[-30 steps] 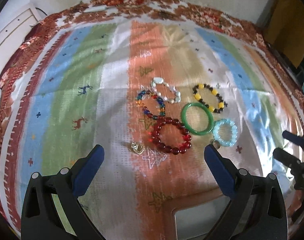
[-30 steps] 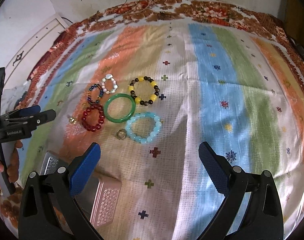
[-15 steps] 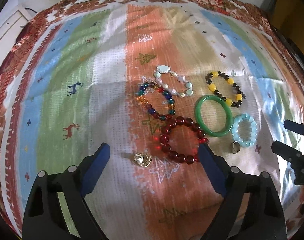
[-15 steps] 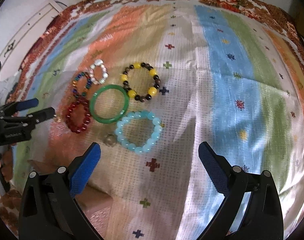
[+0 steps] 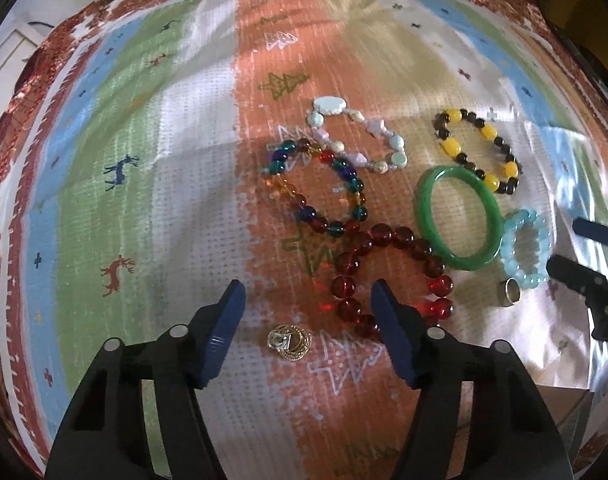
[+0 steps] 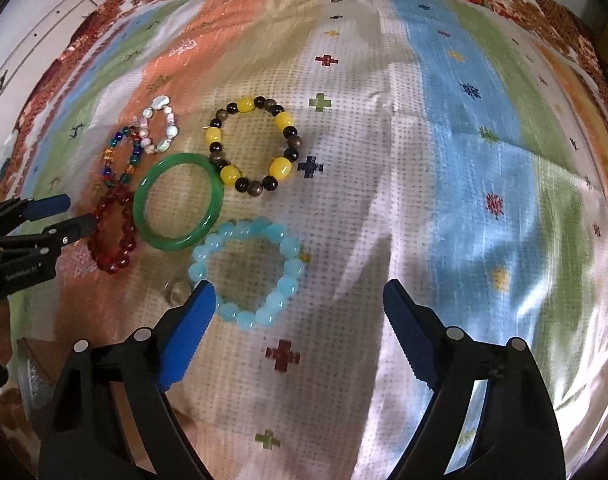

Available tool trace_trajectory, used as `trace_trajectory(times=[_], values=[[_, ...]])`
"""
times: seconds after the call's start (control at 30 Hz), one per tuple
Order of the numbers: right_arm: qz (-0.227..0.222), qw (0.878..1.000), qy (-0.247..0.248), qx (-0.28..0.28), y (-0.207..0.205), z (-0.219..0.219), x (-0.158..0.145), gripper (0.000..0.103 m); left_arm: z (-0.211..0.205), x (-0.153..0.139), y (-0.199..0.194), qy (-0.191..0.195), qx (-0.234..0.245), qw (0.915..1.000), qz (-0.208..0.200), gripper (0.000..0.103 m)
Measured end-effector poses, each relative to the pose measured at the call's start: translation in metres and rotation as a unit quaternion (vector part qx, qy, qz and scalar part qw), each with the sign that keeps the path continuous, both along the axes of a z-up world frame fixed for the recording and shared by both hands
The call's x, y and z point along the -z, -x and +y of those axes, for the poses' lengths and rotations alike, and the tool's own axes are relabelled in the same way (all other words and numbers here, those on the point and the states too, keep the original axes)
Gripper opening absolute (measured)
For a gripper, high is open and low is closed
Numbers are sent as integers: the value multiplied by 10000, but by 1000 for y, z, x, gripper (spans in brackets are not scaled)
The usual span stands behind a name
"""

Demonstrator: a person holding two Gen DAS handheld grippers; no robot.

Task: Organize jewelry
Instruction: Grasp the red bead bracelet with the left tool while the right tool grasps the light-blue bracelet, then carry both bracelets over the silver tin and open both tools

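1. Left hand-held gripper [image 5: 308,300] spread wide, hovering low over the gold pendant [image 5: 289,340] lying between its fingers on the striped tabletop cloth [image 5: 152,184].
2. Right hand-held gripper [image 6: 298,304] spread too, light-blue bead bracelet [image 6: 246,272] just beyond its left fingertip [image 6: 200,300].
3. Count: six bracelets, namely red bead bracelet [image 5: 388,280], green bangle [image 5: 458,218], light-blue, yellow-and-black [image 5: 478,150], multicolour [image 5: 316,186], pale stone [image 5: 358,134]; one metal ring [image 5: 512,291]; one pendant.

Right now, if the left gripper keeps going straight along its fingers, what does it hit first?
Probably the small gold ring, lying on the cloth between the left gripper's open fingers. The red bead bracelet sits just right; depth unclear.
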State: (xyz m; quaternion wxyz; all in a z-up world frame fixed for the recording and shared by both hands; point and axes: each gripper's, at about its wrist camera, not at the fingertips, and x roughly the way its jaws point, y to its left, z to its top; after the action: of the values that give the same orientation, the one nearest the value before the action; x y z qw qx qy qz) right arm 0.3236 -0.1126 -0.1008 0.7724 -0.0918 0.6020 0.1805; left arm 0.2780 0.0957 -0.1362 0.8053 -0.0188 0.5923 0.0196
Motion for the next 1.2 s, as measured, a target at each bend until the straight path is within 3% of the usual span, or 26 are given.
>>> trace_trajectory(times=[0.1, 0.33, 0.53, 0.67, 0.73, 0.8, 1.03, 1.2], values=[[19, 10000, 78, 52, -7, 3, 5, 70, -5, 2, -1, -255, 116, 9996, -39, 61], [40, 9997, 228, 49, -9, 7, 17, 66, -8, 9, -4, -436, 185, 9989, 22, 61], [11, 9996, 261, 69, -11, 3, 18, 48, -7, 10, -2, -514, 166, 9985, -80, 40], [-35, 9996, 272, -44, -12, 2, 18, 34, -1, 10, -2, -331, 1, 9994, -63, 14], [-71, 9995, 298, -110, -11, 2, 15, 20, 1, 9, -2, -284, -32, 9996, -53, 13], [-81, 9994, 299, -121, -11, 1, 15, 12, 2, 8, -2, -234, -38, 9997, -49, 13], [-180, 9995, 186, -174, -4, 0, 3, 12, 4, -3, 1, -56, -75, 9998, -195, 13], [-424, 9989, -173, -114, 4, -7, -22, 12, 4, -25, 9, 6, -121, 9984, -555, 13]])
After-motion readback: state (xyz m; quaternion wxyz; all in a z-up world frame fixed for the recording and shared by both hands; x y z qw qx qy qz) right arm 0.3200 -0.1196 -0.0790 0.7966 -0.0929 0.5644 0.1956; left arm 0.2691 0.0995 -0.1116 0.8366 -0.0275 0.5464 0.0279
